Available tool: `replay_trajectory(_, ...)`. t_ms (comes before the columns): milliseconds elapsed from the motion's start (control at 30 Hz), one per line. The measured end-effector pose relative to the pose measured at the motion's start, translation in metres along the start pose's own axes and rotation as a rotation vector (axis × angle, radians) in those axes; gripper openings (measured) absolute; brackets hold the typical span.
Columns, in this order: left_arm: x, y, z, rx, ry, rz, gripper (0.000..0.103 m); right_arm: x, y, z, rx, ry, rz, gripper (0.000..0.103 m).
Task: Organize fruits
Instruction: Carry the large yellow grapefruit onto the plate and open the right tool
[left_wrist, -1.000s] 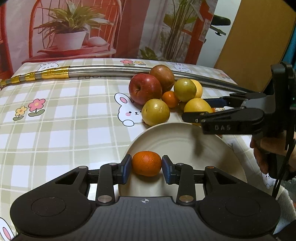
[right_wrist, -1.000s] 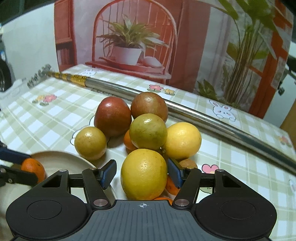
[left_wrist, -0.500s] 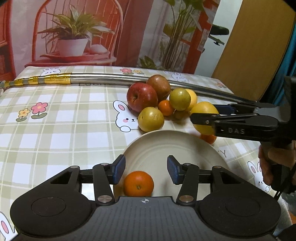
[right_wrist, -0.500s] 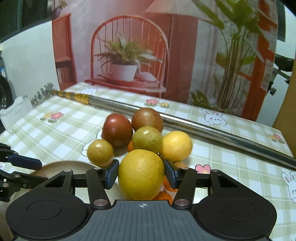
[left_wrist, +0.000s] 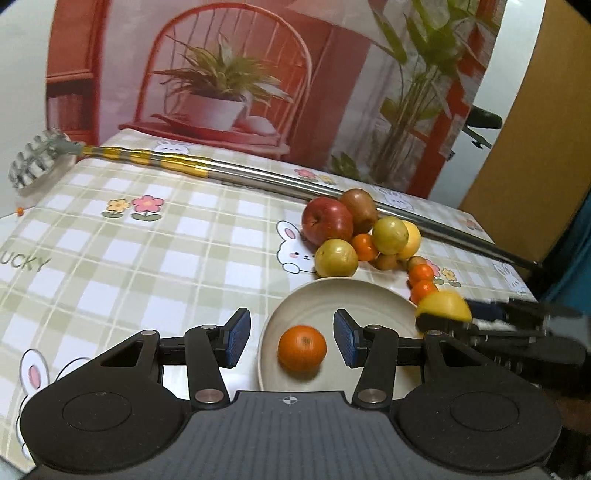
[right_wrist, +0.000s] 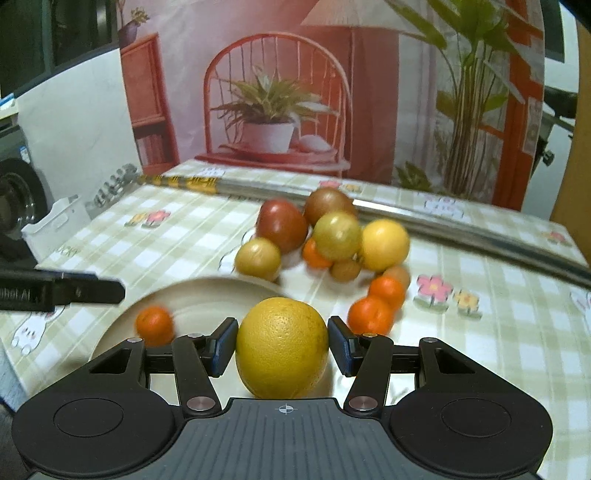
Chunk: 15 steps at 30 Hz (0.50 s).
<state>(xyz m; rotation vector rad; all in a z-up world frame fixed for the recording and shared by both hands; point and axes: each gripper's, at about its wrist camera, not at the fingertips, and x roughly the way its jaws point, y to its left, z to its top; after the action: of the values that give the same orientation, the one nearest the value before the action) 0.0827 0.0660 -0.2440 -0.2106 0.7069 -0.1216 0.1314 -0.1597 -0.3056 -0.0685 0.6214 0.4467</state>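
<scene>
Since a second ago my left gripper (left_wrist: 291, 338) has parted, leaving the tangerine (left_wrist: 302, 347) on the plate (left_wrist: 325, 299), lower centre. Right gripper (right_wrist: 282, 349) clamps the yellow orange (right_wrist: 282, 347); next I'd lower it beside.

Table (left_wrist: 147, 266) carries a green-checked cloth printed with rabbits and flowers. Directly on it: a cream plate (left_wrist: 325, 302), a cluster of fruit (left_wrist: 354, 232) just beyond the plate, and a long metal pole (left_wrist: 258, 177) along the far edge.
</scene>
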Motion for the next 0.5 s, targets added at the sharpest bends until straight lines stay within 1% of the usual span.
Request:
replay_trajectory(133,-0.011,0.000,-0.001,-0.016,-0.024,0.025,0.057,-0.003,0.008,-0.013,-0.004,0.022,0.005,0.049)
replay_trajectory(333,-0.018,0.000,-0.007,-0.036,-0.031,0.055,0.057,-0.005,0.013,-0.017,-0.008,0.027,0.004,0.050)
replay_trajectory(500,-0.021,-0.001,-0.007,-0.040,-0.036,0.062,0.057,-0.006,0.009,-0.019,0.012,0.035,0.006,0.049)
